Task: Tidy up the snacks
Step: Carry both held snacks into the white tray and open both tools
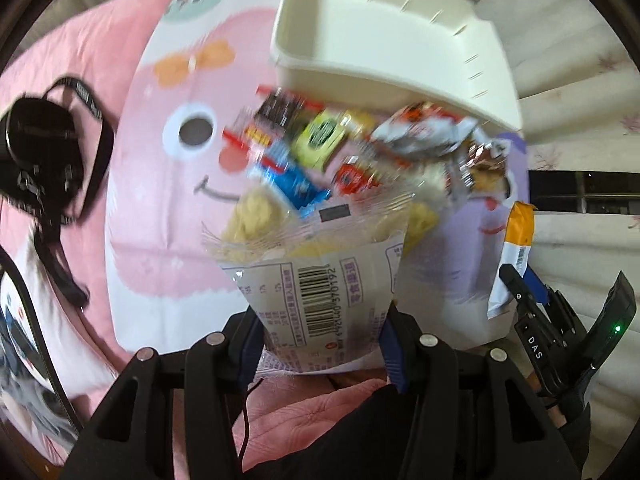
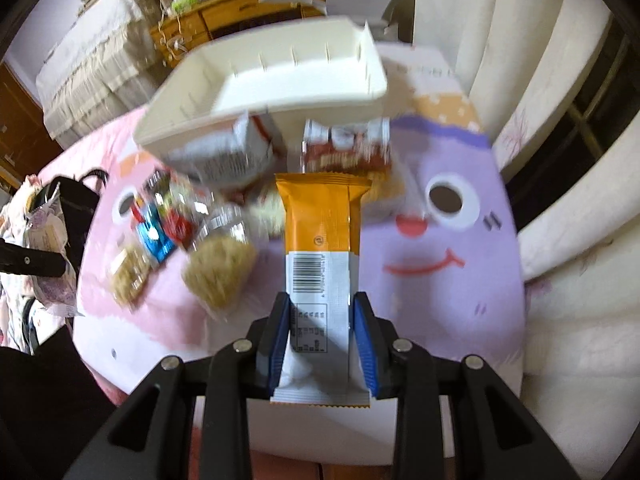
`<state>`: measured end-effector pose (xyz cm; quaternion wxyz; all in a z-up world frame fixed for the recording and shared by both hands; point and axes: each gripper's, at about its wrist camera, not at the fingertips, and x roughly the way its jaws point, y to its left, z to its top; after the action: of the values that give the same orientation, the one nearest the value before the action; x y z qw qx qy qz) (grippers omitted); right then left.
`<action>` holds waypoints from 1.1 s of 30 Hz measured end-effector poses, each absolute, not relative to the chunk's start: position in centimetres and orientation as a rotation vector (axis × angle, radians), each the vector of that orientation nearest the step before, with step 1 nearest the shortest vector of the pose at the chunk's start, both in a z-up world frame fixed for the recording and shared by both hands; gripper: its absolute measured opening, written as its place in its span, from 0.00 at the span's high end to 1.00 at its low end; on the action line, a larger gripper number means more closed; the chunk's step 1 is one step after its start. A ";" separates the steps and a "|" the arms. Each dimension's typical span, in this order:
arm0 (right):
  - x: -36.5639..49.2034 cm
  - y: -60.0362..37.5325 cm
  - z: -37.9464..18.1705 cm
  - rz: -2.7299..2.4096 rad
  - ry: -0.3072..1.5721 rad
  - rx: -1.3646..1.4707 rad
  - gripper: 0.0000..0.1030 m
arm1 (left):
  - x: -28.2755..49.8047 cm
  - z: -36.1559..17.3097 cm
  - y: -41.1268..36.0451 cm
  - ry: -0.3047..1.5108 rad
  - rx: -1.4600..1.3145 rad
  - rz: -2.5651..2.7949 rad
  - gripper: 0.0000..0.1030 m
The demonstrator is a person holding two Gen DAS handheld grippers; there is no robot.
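My left gripper (image 1: 320,320) is shut on a clear and white snack bag (image 1: 316,276) with a barcode and pale yellow pieces inside, held above the mat. My right gripper (image 2: 322,320) is shut on an orange and white snack bar (image 2: 320,248). That bar (image 1: 514,252) and the right gripper (image 1: 532,304) also show at the right of the left wrist view. A cream plastic bin (image 1: 384,36) (image 2: 272,80) stands at the far side of the mat. Several loose snack packets (image 1: 320,148) (image 2: 192,216) lie in a blurred pile in front of the bin.
A cartoon-face play mat (image 1: 168,184) (image 2: 440,248) covers a pink bedspread (image 1: 52,80). A black camera with strap (image 1: 44,148) lies at the left. Pale curtains (image 2: 520,60) hang at the right, and a wooden cabinet (image 2: 248,4) stands behind.
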<state>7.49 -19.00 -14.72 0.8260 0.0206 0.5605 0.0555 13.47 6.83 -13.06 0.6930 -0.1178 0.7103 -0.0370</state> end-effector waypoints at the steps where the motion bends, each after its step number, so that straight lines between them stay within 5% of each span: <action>1: 7.8 -19.1 -14.2 0.119 1.175 0.044 0.69 | 14.0 -12.0 6.6 1.563 -0.250 -0.091 0.52; 14: 13.9 -20.2 -7.2 0.165 0.967 0.078 0.69 | 19.7 -4.0 5.0 1.346 -0.205 -0.152 0.52; 33: 22.7 -20.2 -11.6 0.268 0.885 0.144 0.69 | 28.1 -6.6 4.4 1.196 -0.259 -0.136 0.52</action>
<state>22.68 -20.25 -11.60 0.8925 0.0693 0.4266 0.1292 28.06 4.45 -6.63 0.8163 -0.1216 0.5611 -0.0636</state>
